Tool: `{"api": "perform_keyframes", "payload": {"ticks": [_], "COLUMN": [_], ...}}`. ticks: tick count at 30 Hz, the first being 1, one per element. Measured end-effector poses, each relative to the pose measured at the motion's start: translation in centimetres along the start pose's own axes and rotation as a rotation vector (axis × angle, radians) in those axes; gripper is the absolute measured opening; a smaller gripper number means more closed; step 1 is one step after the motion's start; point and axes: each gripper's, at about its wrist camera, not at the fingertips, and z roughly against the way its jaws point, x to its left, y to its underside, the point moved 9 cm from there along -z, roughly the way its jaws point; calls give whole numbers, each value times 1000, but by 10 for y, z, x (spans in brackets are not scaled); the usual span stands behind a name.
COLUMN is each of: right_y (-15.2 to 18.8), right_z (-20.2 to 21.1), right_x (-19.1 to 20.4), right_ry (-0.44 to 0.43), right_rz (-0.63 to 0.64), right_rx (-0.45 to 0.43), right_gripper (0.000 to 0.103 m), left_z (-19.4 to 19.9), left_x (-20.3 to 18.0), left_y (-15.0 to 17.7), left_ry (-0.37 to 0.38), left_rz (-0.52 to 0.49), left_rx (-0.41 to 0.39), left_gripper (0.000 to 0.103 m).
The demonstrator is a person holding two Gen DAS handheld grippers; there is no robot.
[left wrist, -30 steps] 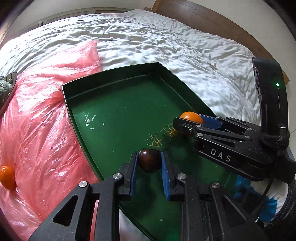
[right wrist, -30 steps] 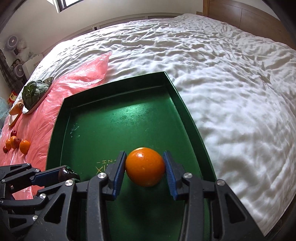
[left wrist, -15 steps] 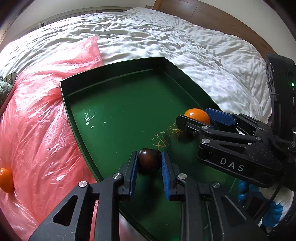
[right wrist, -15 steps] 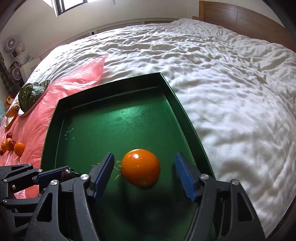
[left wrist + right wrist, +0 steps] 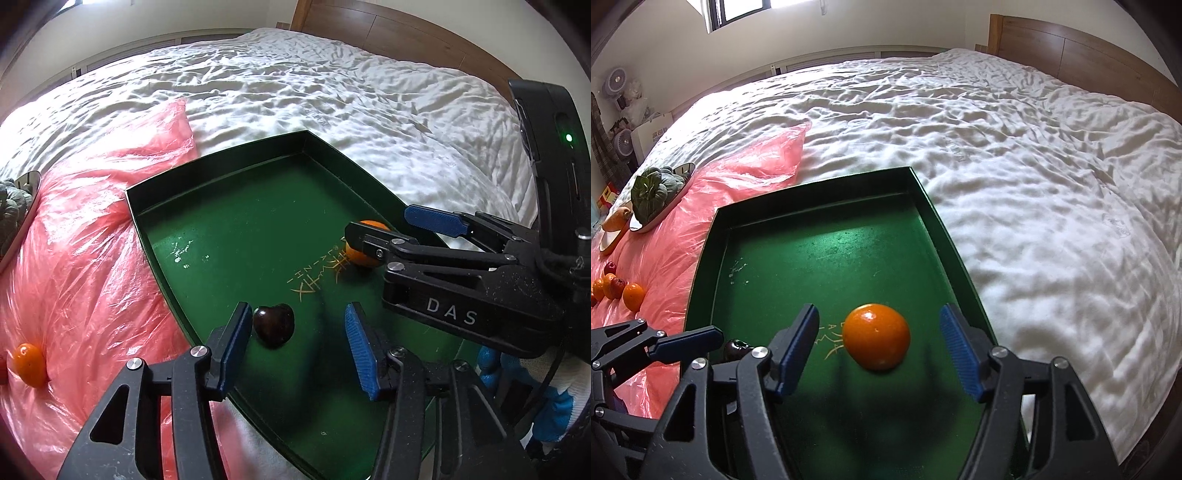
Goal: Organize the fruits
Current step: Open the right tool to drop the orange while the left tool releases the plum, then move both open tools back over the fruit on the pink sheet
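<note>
Fruits in tray: two

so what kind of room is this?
Most likely a bedroom: a large bed with a rumpled white duvet, a wooden headboard, and a window on the far wall. The fruit tray sits on the bed.

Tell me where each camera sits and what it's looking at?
Left wrist: sits on the left gripper, looking down at a dark fruit in the green tray; its fingers are opening, and the right gripper shows too.
Right wrist: sits on the right gripper, looking down at an orange between open fingers; the left gripper shows at left.
Both see the tray, both fruits, the pink plastic and the bed.
</note>
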Motion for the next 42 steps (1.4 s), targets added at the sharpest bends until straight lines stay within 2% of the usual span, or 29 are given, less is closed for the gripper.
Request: {"api": "perform_keyframes", "payload": {"ticks": [3, 9, 18, 22, 34, 42], "right_y": [1, 8, 25, 34, 61, 81], "right_z": [9, 27, 50, 58, 90, 102], "right_x": [-6, -12, -21, -19, 21, 45], "right_ry": [23, 50, 90, 103, 59, 43], "right_rz": [-17, -40, -90, -87, -54, -32], "right_rx": [1, 17, 49, 67, 110, 158], "right_gripper": [103, 103, 103, 103, 103, 103], "left_z": [12, 35, 61, 73, 106, 123], "left_x": [-7, -22, -37, -39, -27, -21], "left_y": [1, 6, 15, 17, 44, 68], "left_ry": [23, 59, 108, 102, 74, 101], "left_rz": [-20, -69, -92, -106, -126, -131], "left_rx": [-15, -34, -21, -27, -37, -16], "left_gripper": [54, 59, 62, 62, 62, 62]}}
